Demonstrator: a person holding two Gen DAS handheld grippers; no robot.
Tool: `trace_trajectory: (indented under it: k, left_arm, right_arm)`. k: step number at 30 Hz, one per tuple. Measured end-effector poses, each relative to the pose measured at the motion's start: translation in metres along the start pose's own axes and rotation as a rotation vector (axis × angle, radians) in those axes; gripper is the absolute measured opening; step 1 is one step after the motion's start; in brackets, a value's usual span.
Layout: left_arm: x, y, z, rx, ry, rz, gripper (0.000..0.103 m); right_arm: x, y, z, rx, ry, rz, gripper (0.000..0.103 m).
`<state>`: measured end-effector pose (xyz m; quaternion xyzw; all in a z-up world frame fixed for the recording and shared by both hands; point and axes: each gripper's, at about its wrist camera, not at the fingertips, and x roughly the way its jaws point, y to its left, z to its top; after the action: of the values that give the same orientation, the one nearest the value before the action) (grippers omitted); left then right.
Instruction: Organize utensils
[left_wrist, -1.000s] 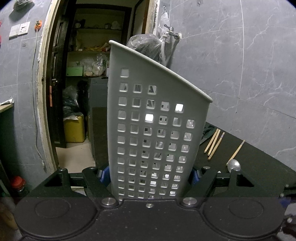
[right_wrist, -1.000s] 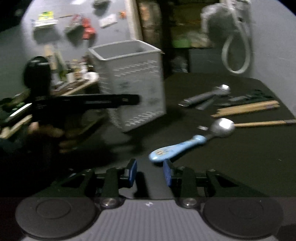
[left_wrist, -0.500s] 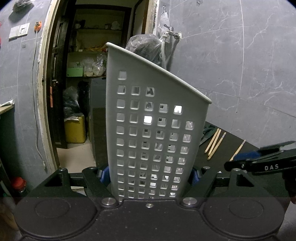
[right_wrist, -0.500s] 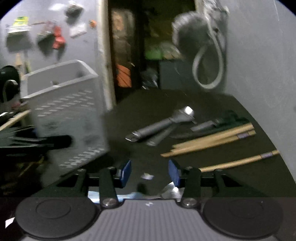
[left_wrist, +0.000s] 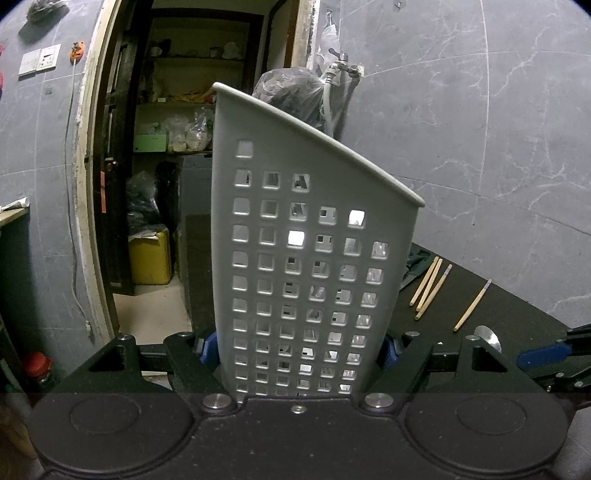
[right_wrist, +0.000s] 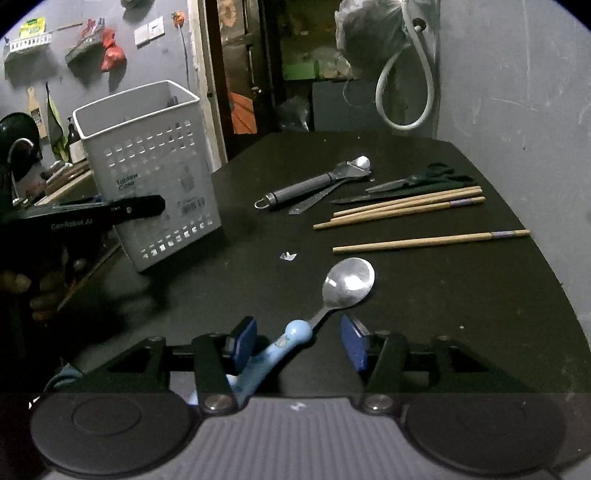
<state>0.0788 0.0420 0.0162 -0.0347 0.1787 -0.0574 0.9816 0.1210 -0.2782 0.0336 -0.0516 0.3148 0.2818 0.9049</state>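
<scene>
L gripper (left_wrist: 297, 349) was clamped on the grey perforated caddy (left_wrist: 310, 258), blue pads pressing both sides of its lower part; the caddy stood upright at the counter's (right_wrist: 424, 314) left edge, near the doorway. In the R wrist view the same caddy (right_wrist: 147, 170) showed w/ its open top, and the L gripper's black finger (right_wrist: 110, 212) lay across its front wall.

R gripper (right_wrist: 299, 343) had its jaws about halfway apart, having just been opening. The blue-handled spoon (right_wrist: 332, 295) lay on the counter between them: handle near the left pad, bowl pointing away beyond the fingertips. Pads weren't pressing on it, so nothing was held.

Further back on the counter: one chopstick (right_wrist: 432, 240) lying alone just beyond the spoon bowl, then three chopsticks (right_wrist: 402, 208) close together. Behind those, dark scissors (right_wrist: 417, 181), and to their left a grey-handled utensil (right_wrist: 314, 184) w/ a metal head, crossing a flat metal piece – couldn't tell what kind. A small white scrap (right_wrist: 288, 256) sat between the caddy and the spoon.
</scene>
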Motion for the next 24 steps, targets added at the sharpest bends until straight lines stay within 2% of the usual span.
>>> trace_trajectory:
  k: [3, 8, 12, 16, 18, 24]
  left_arm:
    - [0.0, 0.001, 0.0, -0.004, 0.001, -0.003, 0.078]
    - [0.0, 0.003, 0.0, -0.007, 0.002, -0.006, 0.078]
    - [0.0, 0.003, 0.0, -0.006, 0.002, -0.005, 0.078]
    - [0.0, 0.003, -0.001, -0.006, 0.002, -0.004, 0.078]
    - [0.0, 0.003, 0.0, -0.005, 0.002, -0.003, 0.078]
    - [0.0, 0.003, 0.0, -0.002, 0.002, 0.001, 0.078]
  right_arm:
    - [-0.007, 0.001, -0.002, -0.035, 0.02, -0.034, 0.057]
    - [-0.021, -0.011, -0.011, -0.031, 0.018, -0.184, 0.062]
    - [-0.034, -0.02, -0.018, -0.001, -0.049, -0.37, 0.062]
    - [-0.043, -0.028, -0.023, 0.086, -0.112, -0.465, 0.063]
    - [-0.043, -0.034, -0.025, 0.144, -0.119, -0.443, 0.063]
    - [-0.025, -0.044, -0.016, 0.253, -0.114, -0.291, 0.063]
